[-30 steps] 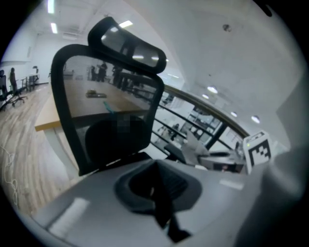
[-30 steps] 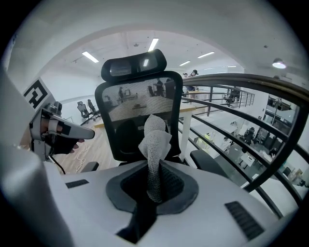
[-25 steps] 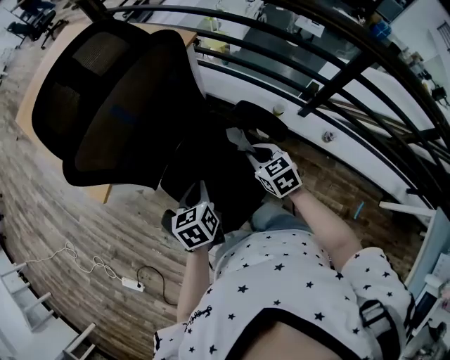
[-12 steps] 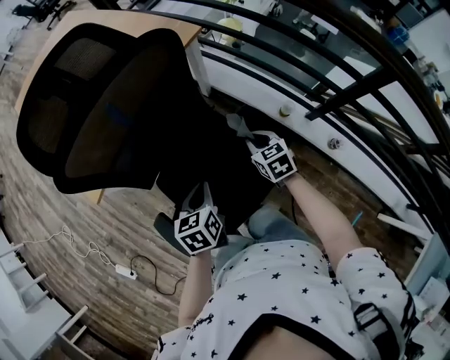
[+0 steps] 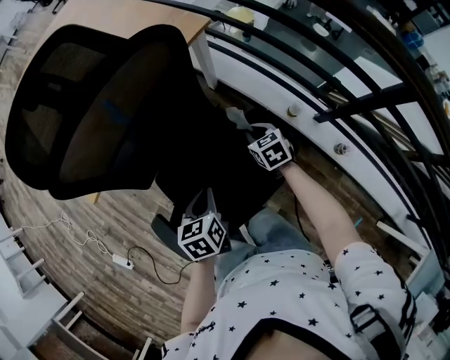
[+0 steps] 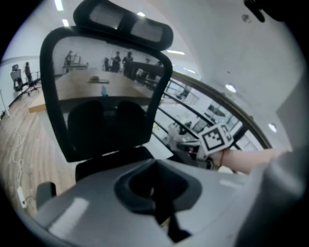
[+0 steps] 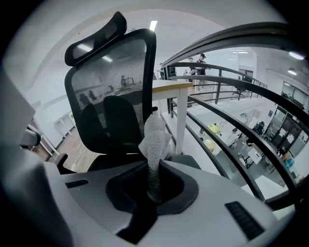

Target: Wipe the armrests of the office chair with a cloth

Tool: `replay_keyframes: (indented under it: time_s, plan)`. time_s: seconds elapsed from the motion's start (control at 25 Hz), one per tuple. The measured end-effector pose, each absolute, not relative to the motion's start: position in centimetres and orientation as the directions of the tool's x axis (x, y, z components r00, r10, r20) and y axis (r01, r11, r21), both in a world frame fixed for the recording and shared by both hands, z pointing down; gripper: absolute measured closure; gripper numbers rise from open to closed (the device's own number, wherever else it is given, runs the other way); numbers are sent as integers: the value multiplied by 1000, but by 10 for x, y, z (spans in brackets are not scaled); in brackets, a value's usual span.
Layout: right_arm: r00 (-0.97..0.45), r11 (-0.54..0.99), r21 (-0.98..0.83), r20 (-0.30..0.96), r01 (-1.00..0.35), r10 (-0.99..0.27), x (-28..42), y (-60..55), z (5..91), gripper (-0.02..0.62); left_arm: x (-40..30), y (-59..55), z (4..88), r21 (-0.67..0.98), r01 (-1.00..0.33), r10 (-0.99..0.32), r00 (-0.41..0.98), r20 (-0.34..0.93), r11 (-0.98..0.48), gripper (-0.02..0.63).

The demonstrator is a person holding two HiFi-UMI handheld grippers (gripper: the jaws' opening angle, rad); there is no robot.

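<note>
My right gripper (image 7: 152,191) — jaws clamped on the cloth (image 7: 155,137) — hovers by the armrest (image 7: 187,161); left gripper (image 6: 156,192) jaws together, empty. Next, I reckon: press down, rub.

**Open-plan office, on an upper level beside a railing**

A black mesh-back office chair (image 5: 91,112) with a headrest fills the head view from nine to eleven o'clock. Behind it, at twelve o'clock, stands a wood-topped desk (image 5: 126,10) on white legs. The floor (image 5: 105,225) is wood plank, and at seven o'clock a white power strip (image 5: 121,261) lies on it with its cable looped. A curved black railing (image 5: 365,102) sweeps from twelve to four o'clock. Through its bars, at three to four o'clock in the right gripper view, a lower level (image 7: 241,135) with workstations shows. A strip light (image 7: 153,25) runs along the ceiling at twelve o'clock, and people (image 7: 200,60) stand by the railing at one o'clock. Other chairs (image 6: 17,77) stand far off at nine o'clock in the left gripper view.
</note>
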State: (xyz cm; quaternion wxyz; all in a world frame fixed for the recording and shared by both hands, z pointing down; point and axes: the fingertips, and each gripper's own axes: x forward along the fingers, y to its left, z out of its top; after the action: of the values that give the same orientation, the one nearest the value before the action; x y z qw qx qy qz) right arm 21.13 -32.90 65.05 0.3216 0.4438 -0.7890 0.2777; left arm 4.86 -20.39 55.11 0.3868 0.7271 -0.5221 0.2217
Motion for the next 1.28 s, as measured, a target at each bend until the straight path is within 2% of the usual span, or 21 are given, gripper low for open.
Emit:
replay_keyframes:
  time_s: [0.96, 1.28]
  plan:
    - [-340, 458, -116, 829, -881, -444, 236, -343, 695, 558, 63, -212, 564, 320, -936, -535, 349, 769, -150, 604]
    - [-331, 424, -123, 822, -897, -463, 249, -340, 694, 558, 69, -208, 563, 322, -933, -533, 358, 766, -163, 604]
